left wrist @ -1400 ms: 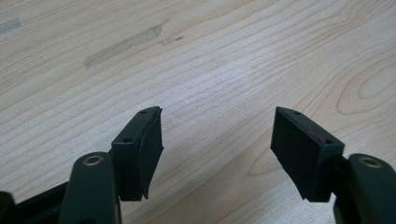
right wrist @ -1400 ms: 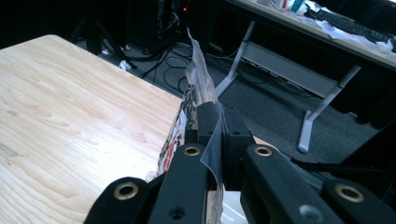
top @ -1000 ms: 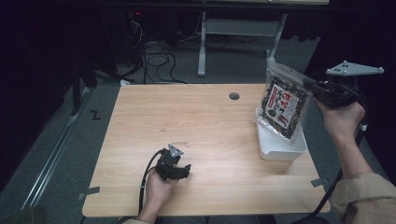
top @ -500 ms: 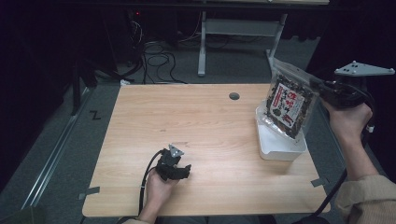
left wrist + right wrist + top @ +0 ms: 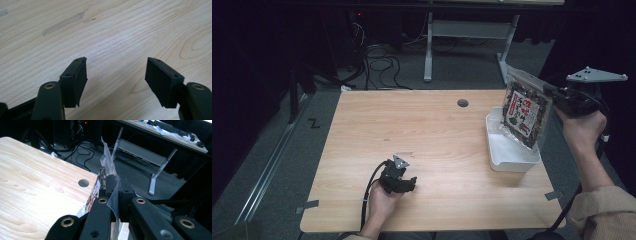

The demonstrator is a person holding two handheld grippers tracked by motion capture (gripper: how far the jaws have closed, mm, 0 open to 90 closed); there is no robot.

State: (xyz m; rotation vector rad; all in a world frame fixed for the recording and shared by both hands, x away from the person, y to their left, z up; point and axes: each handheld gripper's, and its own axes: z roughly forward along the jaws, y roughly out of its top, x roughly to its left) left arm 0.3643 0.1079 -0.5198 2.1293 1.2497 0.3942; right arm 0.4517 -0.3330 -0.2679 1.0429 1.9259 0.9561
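Snack bag [image 5: 525, 113] hangs above the white tray [image 5: 502, 159] from your right gripper [image 5: 553, 95]. Left gripper [image 5: 116, 75] gapes wide over bare tabletop [image 5: 120, 32]. Right gripper view: clamped on the bag's clear edge; likely light, crinkly, slippery.

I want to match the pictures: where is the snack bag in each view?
High view: the snack bag hangs at the right, above the white tray, clamped by the right gripper.
Left gripper view: bare table wood between open jaws; no bag to place here.
Right gripper view: the bag's clear edge rises at centre from the shut jaws.
Shared landmark: the round table hole.
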